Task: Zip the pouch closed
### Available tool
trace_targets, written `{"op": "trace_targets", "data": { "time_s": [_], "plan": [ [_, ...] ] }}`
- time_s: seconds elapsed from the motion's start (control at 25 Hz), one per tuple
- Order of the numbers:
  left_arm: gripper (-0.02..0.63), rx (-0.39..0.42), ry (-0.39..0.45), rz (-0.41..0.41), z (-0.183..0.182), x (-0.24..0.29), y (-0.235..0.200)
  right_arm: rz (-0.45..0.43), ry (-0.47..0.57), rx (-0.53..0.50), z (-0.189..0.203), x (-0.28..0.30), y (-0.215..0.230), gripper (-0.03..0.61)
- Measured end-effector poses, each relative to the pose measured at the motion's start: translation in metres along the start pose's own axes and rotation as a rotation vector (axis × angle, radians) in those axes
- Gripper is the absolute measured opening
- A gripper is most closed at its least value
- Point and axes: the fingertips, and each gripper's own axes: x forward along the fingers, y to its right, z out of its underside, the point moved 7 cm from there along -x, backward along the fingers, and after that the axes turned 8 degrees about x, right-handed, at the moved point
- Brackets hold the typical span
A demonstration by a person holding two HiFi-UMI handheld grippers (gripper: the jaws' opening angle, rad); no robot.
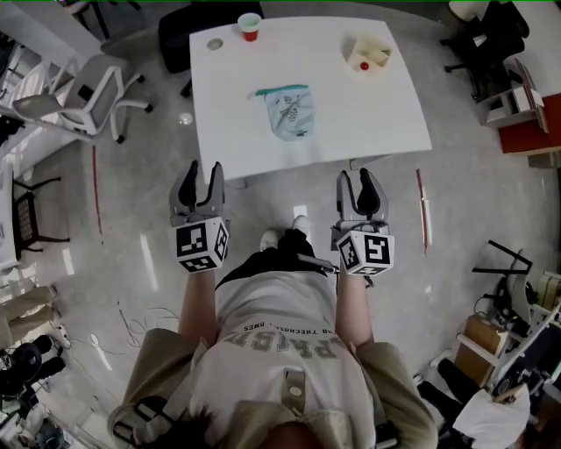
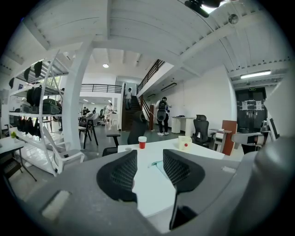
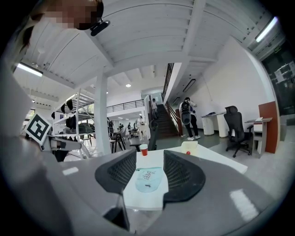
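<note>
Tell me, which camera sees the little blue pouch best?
The head view. It looks down on the whole pouch, showing its outline, printed picture and teal zipper edge. The right gripper view sees it whole too, but low and squashed flat. The left gripper view catches only a teal sliver; the rest is hidden.

The white table bears a pouch, a red cup and a cream box.

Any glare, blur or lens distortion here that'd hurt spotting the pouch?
Head view: even light, pouch sharp on the white table, streaky reflections on the floor only. Left gripper view: heavy fisheye, dark corners, left tool close and soft, only the pouch's edge shows. Right gripper view: same fisheye, bright ceiling lights, pouch clear between the open jaws of the right tool.
</note>
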Motion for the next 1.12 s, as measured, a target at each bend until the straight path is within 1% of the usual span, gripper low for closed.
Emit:
{"op": "trace_targets", "data": {
  "time_s": [0.2,0.48,0.68,0.76,0.92,1.12],
  "plan": [
    [0.187,-0.01,-0.041,-0.014,0.006,0.02,-0.001,-0.022,-0.027,-0.009,0.0,0.025,0.01,0.158],
    [0.187,-0.025,-0.053,-0.071,-0.001,0.062,0.002,-0.085,-0.055,-0.015,-0.011,0.081,0.035,0.16],
    [0.187,-0.032,-0.05,-0.12,-0.018,0.097,0.008,-0.14,-0.062,-0.018,-0.027,0.125,0.057,0.16],
    [0.199,-0.032,-0.044,-0.146,-0.028,0.112,0.01,-0.164,-0.058,-0.024,-0.038,0.145,0.066,0.16],
    [0.199,-0.036,-0.03,-0.185,-0.045,0.137,0.017,-0.206,-0.042,-0.039,-0.06,0.179,0.087,0.16],
    [0.199,-0.034,-0.029,-0.237,-0.056,0.16,0.027,-0.258,-0.041,-0.035,-0.073,0.214,0.11,0.16]
  ]
}}
